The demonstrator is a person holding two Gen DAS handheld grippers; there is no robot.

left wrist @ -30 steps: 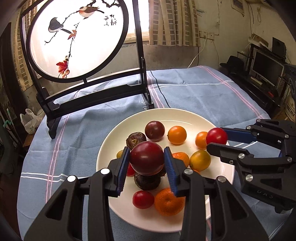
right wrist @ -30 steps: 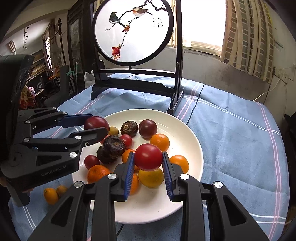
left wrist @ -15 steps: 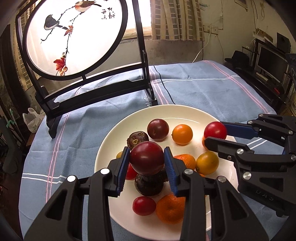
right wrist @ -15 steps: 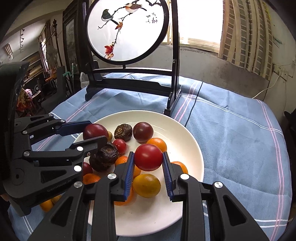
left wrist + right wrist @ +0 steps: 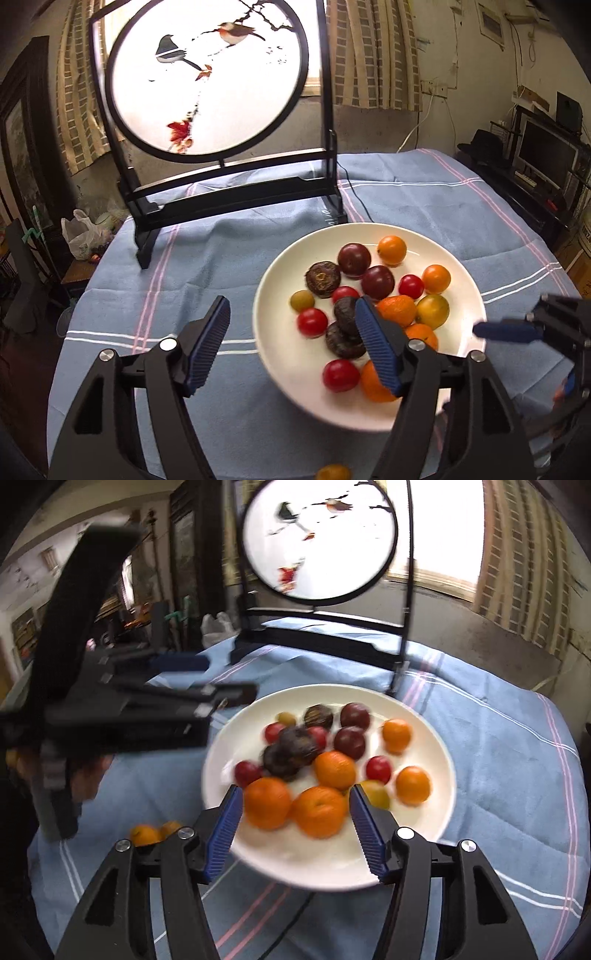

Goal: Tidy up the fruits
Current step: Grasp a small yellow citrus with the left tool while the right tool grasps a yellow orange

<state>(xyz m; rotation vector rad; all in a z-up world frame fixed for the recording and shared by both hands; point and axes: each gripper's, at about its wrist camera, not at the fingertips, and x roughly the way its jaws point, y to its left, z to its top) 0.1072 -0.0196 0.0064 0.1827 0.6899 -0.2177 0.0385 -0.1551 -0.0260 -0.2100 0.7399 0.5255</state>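
A: What is seen of the grippers?

B: The left gripper [image 5: 291, 343] is spread wide, its jaws having just been opening; nothing is pressed between the ribbed blue pads [image 5: 207, 347]. The right gripper [image 5: 295, 827] is likewise parted, its jaws also just opened, and no fruit is clamped; two mandarins are merely framed between the pads in that view.

A: And the fruit?

B: It is all gathered on a smooth, round white plate [image 5: 280, 376] set on a blue woven tablecloth [image 5: 229, 254] striped in pink and white. Glossy red tomatoes [image 5: 312, 322], dark purple plums [image 5: 354, 259], dimpled orange mandarins [image 5: 319, 816], a small olive-green fruit [image 5: 301, 300] and wrinkled, dark brown flattish fruits [image 5: 322, 278] are piled loosely together. Two small orange fruits [image 5: 146, 834] lie off the plate on the cloth, beside the right gripper's left finger.

A: What is hard to make out?

B: The right wrist view is smeared by motion, so fruit skins and the left gripper's body are blurred there. One mandarin is partly hidden behind the left gripper's right finger. A yellow fruit [image 5: 332, 472] is cut off at the bottom edge. Behind the plate a round painted screen [image 5: 207, 74] in a black frame is overexposed.
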